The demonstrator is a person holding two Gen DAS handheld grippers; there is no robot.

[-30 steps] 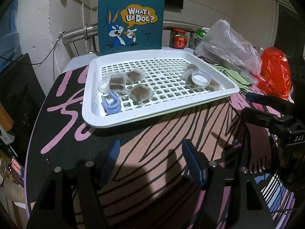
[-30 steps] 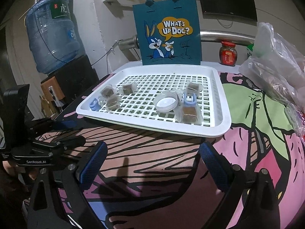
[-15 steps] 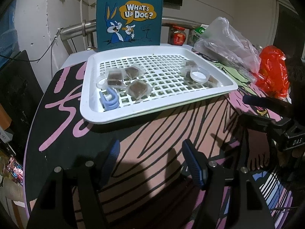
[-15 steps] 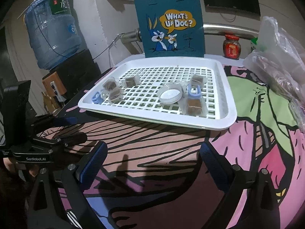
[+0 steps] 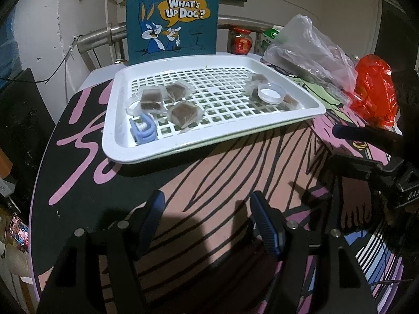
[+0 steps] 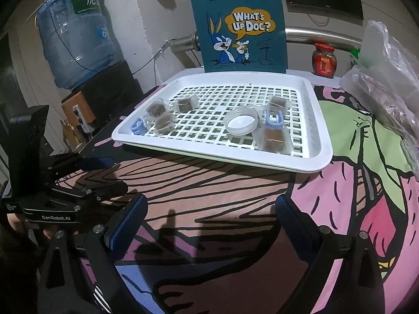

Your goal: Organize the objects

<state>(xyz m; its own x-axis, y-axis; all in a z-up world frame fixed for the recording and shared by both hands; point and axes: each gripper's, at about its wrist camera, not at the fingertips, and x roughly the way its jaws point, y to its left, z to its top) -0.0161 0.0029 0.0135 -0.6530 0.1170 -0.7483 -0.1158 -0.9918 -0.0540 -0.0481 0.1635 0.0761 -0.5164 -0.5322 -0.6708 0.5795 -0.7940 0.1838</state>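
Dim room, cartoon-print table (image 5: 209, 183). Ahead of both tools, white tray (image 6: 318, 141) with wrapped brown cubes (image 5: 184, 112), round lid (image 6: 242, 123), blue clips (image 5: 143, 130). Left tool (image 5: 207, 219) half-spread and empty, right tool (image 6: 210, 219) wide and empty. Best to approach one cube squarely, pads flanking its wrapper.

Five wrapped brown cubes (image 6: 274, 138), two blue clips (image 6: 273, 119) (one tray (image 6: 319, 120)).
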